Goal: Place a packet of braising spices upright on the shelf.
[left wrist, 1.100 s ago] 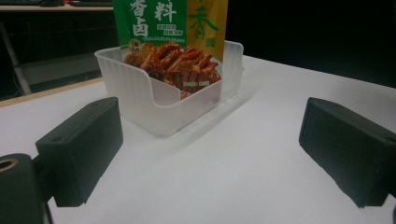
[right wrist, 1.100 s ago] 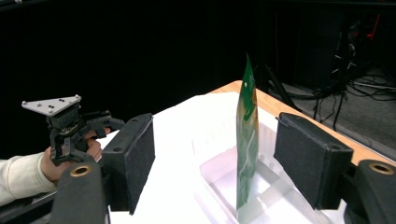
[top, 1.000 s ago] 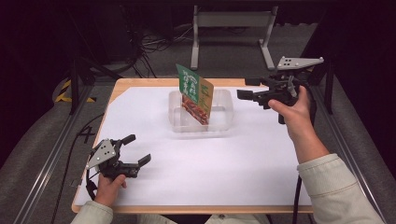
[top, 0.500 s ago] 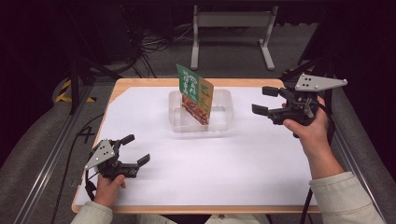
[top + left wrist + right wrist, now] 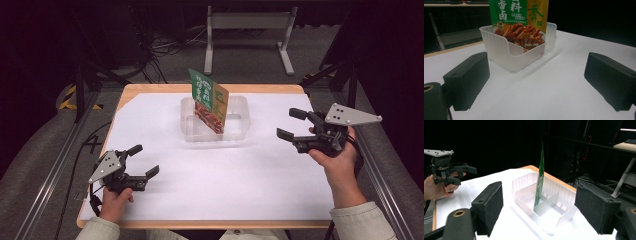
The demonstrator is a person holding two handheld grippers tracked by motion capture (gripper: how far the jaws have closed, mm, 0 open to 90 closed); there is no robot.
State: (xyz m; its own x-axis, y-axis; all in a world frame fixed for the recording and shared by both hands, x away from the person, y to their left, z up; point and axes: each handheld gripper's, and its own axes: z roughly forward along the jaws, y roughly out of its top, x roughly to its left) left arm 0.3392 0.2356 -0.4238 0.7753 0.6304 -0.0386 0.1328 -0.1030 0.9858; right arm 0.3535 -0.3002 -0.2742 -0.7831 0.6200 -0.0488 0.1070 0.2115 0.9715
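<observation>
**Mia:** High view first. What is that green thing in the middle of the table?

**Ben:** That is a food packet (image 5: 209, 101). It stands on its edge inside a clear plastic box (image 5: 239, 131), leaning a bit. The box sits on the white sheet (image 5: 225, 175) near the far side of the table (image 5: 150, 89).

**Mia:** Is the packet heavy?

**Ben:** I think it is light. It looks thin and flat, like a soft pouch. In the right gripper view the packet (image 5: 540, 177) is so thin that it is almost a line. It rests against a little wall inside the box (image 5: 522, 183).

**Mia:** Will it slip?

**Ben:** It may. The skin looks shiny and smooth. It will bend if you squeeze it hard.

**Mia:** So where do I grab it?

**Ben:** On the top part, which sticks up above the box. Pinch the two flat faces there. The box is light too, so it could slide or lift along.

**Mia:** What are the grippers doing?

**Ben:** The left gripper (image 5: 142, 161) is spread wide with nothing in it, near the front edge. The right gripper (image 5: 291, 124) is spread wide too, just to the right of the box. Neither one touches the packet.

**Mia:** The left gripper view shows meat on the packet (image 5: 520, 32).

**Ben:** Yes, that is the picture printed on it.
</observation>
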